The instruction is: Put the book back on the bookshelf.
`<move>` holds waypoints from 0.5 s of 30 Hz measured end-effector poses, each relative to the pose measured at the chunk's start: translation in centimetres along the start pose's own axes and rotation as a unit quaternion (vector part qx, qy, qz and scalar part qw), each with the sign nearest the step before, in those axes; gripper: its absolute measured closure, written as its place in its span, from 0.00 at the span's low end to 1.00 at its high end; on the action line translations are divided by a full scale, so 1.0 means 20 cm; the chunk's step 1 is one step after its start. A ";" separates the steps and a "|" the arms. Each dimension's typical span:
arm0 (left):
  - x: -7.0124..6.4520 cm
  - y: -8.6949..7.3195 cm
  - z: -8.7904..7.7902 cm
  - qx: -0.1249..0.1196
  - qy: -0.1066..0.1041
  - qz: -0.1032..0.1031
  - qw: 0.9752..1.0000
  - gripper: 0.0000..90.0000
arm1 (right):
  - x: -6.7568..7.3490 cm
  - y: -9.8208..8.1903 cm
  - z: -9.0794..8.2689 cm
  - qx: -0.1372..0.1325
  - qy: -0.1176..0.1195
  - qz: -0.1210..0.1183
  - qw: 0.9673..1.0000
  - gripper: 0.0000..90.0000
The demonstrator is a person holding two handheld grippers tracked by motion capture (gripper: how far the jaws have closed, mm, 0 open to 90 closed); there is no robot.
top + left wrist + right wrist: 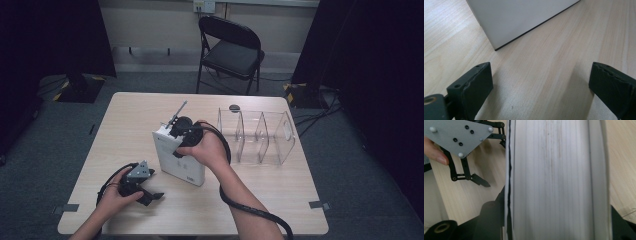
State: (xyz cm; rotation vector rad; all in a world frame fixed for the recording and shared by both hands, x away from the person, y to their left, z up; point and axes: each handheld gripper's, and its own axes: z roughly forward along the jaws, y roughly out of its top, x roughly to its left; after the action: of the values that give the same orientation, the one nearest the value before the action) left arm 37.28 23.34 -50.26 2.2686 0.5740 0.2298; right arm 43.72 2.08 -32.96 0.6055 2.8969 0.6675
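A thick white book [181, 162] stands on edge near the middle of the wooden table [280, 197], leaning slightly. My right gripper [175, 134] comes down on its top edge. In the right gripper view the page block [554, 180] sits between the two black jaws, which press on both covers. My left gripper [151, 190] rests low on the table at the front left, short of the book. Its jaws stand wide apart over bare wood [541, 82], with the book's lower corner [524, 17] ahead of them. Its grey plate [459, 135] and one fingertip [482, 183] appear in the right gripper view.
A clear plastic organizer [257, 137] with several compartments lies to the right of the book. A small dark round object [234, 107] sits behind it. A black folding chair [232, 47] stands beyond the table's far edge. The right gripper's cable [250, 210] trails across the front of the table.
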 end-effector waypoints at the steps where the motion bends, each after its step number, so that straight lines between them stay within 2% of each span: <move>1: 0.00 0.00 0.00 0.000 0.000 0.000 1.000 0.05 | 0.00 0.00 0.00 -0.001 0.001 0.002 1.000 0.56; 4: 0.00 0.00 0.00 -0.001 0.001 -0.003 1.000 0.04 | 0.00 0.00 -0.01 0.001 0.000 0.005 1.000 0.56; 6: 0.00 0.00 0.01 0.008 0.002 -0.001 1.000 0.00 | 0.00 0.00 -0.01 -0.001 0.000 0.009 1.000 0.57; 15: 0.00 0.00 0.01 0.007 0.002 -0.001 1.000 0.00 | 0.02 -0.02 -0.03 0.000 0.002 0.023 1.000 0.58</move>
State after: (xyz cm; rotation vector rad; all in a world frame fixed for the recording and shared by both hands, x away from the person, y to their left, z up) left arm 37.37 23.21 -50.29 2.2820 0.5827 0.2293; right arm 43.14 1.64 -32.59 0.6736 2.8944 0.6733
